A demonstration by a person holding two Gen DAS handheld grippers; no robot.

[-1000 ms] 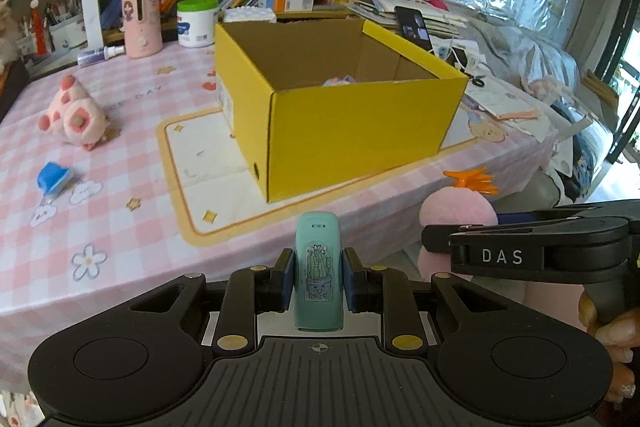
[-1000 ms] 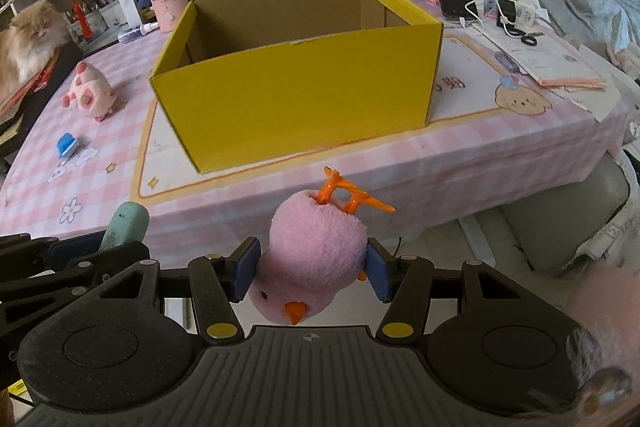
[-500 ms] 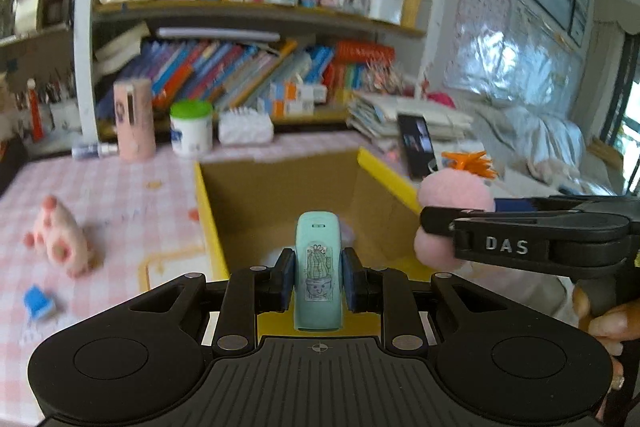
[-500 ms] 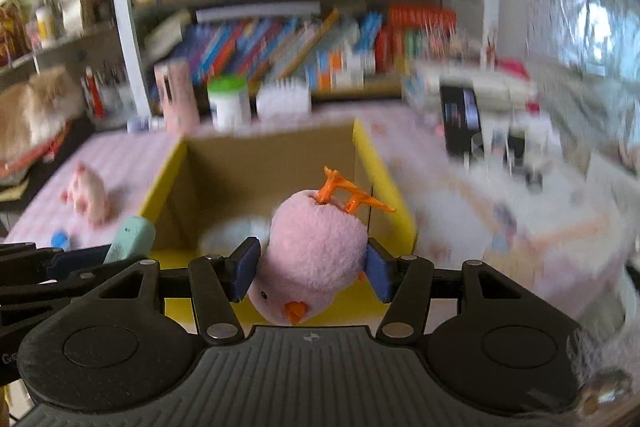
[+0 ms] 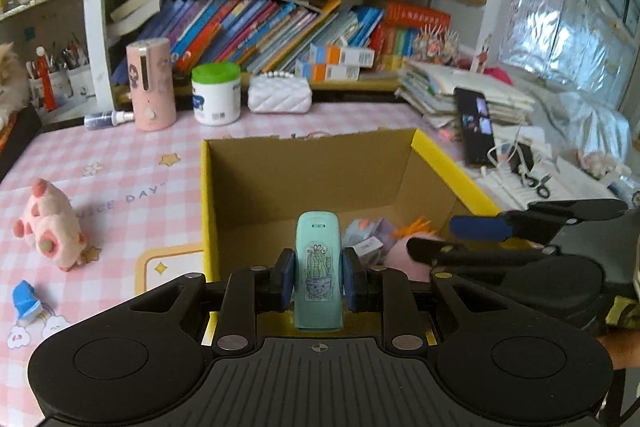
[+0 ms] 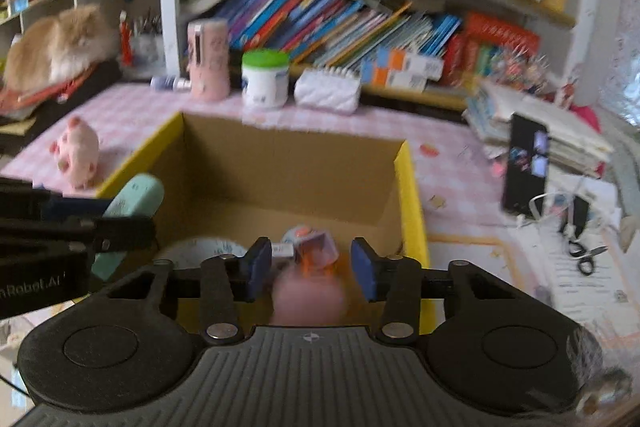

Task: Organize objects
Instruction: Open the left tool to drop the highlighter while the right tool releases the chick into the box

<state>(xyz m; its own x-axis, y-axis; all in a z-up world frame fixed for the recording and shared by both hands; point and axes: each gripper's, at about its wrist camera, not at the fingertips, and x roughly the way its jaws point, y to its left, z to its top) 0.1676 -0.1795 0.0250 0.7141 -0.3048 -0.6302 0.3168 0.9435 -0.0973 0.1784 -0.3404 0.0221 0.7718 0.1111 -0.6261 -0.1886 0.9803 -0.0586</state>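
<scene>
My left gripper [image 5: 318, 279] is shut on a mint-green oblong case [image 5: 319, 267] with a cactus sticker, held upright over the near edge of the open yellow cardboard box [image 5: 312, 163]. My right gripper [image 6: 310, 269] hovers over the same box [image 6: 288, 163]. Its jaws are closing, and the pads touch nothing. A pink plush chick [image 6: 308, 301] with orange feet shows as a blur just under them, loose and inside the box. In the left wrist view the chick [image 5: 400, 255] lies low in the box beside the right gripper [image 5: 460, 239]. The mint case [image 6: 134, 199] also appears at the left of the right wrist view.
Small packets [image 6: 308, 243] lie on the box floor. A pink pig plush [image 5: 52, 227] and a blue scrap [image 5: 24, 301] sit on the checked tablecloth to the left. Behind the box stand a pink cylinder [image 5: 151, 83], a green-lidded jar [image 5: 216, 93] and a white pouch [image 5: 279, 93]. A phone [image 5: 476, 131] and scissors [image 5: 536, 183] are on the right, a cat [image 6: 60, 43] far left.
Both grippers travelled from in front of the table to above the box. The right gripper let go of the pink chick, which dropped out of the pads. The left still holds the mint case.
</scene>
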